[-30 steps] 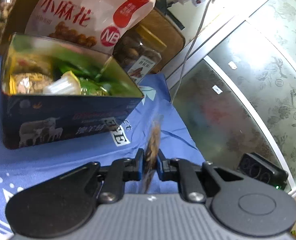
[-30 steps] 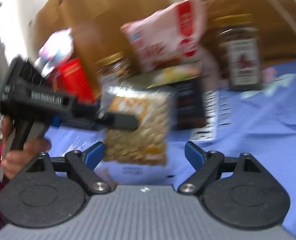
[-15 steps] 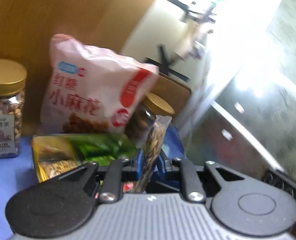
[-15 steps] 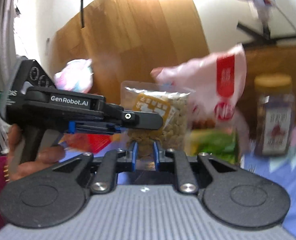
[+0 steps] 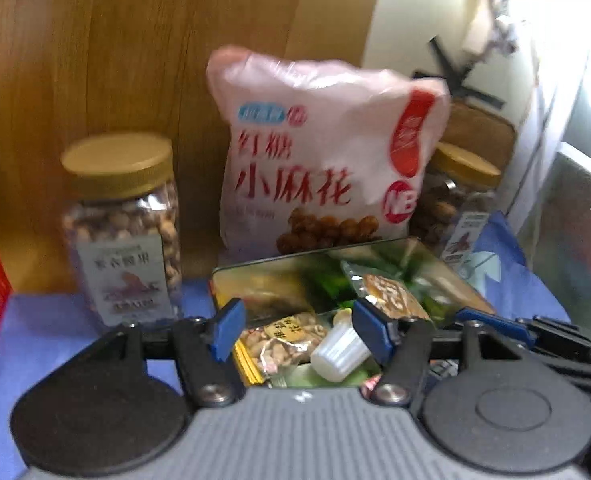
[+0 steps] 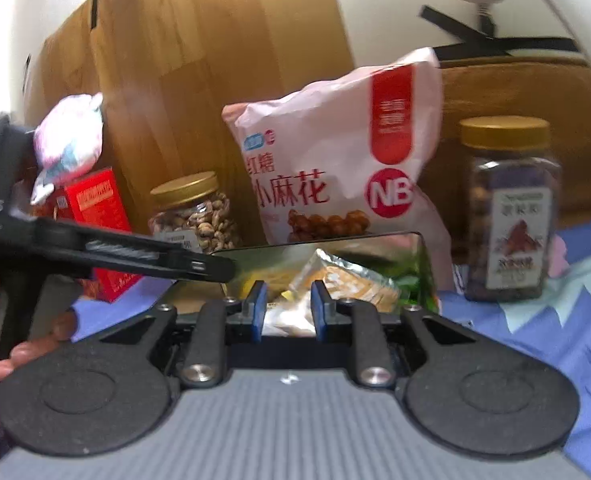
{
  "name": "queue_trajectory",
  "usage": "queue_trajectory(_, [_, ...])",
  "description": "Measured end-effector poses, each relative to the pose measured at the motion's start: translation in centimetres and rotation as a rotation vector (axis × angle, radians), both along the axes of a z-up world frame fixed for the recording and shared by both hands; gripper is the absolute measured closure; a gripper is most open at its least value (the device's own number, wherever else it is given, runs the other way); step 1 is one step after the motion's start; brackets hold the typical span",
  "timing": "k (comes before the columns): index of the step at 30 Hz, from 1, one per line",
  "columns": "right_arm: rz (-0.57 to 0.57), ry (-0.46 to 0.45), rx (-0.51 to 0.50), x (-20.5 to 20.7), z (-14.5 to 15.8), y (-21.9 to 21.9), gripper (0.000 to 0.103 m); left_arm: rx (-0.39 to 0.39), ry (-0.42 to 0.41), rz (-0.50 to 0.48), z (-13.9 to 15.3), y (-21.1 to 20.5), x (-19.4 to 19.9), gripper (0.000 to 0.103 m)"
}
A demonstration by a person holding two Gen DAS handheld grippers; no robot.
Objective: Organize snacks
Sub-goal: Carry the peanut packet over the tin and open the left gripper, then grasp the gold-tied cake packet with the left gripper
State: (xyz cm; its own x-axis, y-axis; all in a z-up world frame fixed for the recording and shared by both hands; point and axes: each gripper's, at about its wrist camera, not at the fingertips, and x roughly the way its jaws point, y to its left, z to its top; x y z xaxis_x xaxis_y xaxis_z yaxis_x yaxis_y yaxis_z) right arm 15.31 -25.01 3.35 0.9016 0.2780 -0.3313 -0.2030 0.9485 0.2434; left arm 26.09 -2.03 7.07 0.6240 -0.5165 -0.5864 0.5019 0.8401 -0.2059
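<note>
Blue cloth covered the bench (image 6: 575, 320), where an open shiny metal tin (image 5: 375, 248) of small snack packets (image 5: 283, 340) sat before a wooden board. Both tools, left (image 5: 295, 332) and right (image 6: 285, 306), hovered empty, jaws opening; crowding the tin risked collision.

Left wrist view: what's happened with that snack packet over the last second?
The snack packet passed from the left gripper to the right gripper and was carried into the tin. The left jaws are opening with nothing between them; the right jaws are opening too, the packet at their tips. The tin, pink bag and nut jar stayed put.
</note>
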Motion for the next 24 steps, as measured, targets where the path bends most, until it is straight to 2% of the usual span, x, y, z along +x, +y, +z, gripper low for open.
queue_trajectory(3, [-0.039,-0.007,0.066,-2.4,0.1,-1.2,0.075,-0.040,-0.016,-0.016,1.2,1.5,-2.2,0.042])
queue_trajectory(7, [-0.056,-0.010,0.140,-7.0,-0.3,-2.4,0.062,-0.058,-0.012,-0.060,1.5,2.7,-5.9,0.042])
queue_trajectory(8, [-0.055,-0.003,0.154,-8.1,-0.6,-2.5,0.062,-0.055,-0.002,-0.070,1.2,3.0,-6.8,0.042])
queue_trajectory(12, [-0.028,0.079,0.189,-11.7,-2.4,-2.4,0.060,-0.049,0.089,-0.111,-1.1,4.3,-9.9,0.042])
queue_trajectory(14, [-0.008,0.133,0.185,-12.9,-3.4,-1.8,0.049,-0.079,0.153,-0.132,-2.2,4.7,-10.8,0.042])
queue_trajectory(18, [0.060,0.192,0.107,-15.2,-4.6,0.4,0.039,-0.121,0.212,-0.218,-3.3,4.0,-12.8,0.043])
queue_trajectory(19, [0.081,0.196,0.082,-15.7,-4.7,1.0,0.026,-0.120,0.220,-0.239,-3.5,3.6,-13.2,0.042])
queue_trajectory(20, [0.101,0.192,0.050,-16.3,-4.9,1.7,0.019,-0.109,0.228,-0.256,-3.8,3.0,-13.5,0.042])
queue_trajectory(24, [0.148,0.155,-0.153,-17.6,-5.4,5.2,0.021,-0.044,0.268,-0.316,-5.4,0.5,-14.6,0.043])
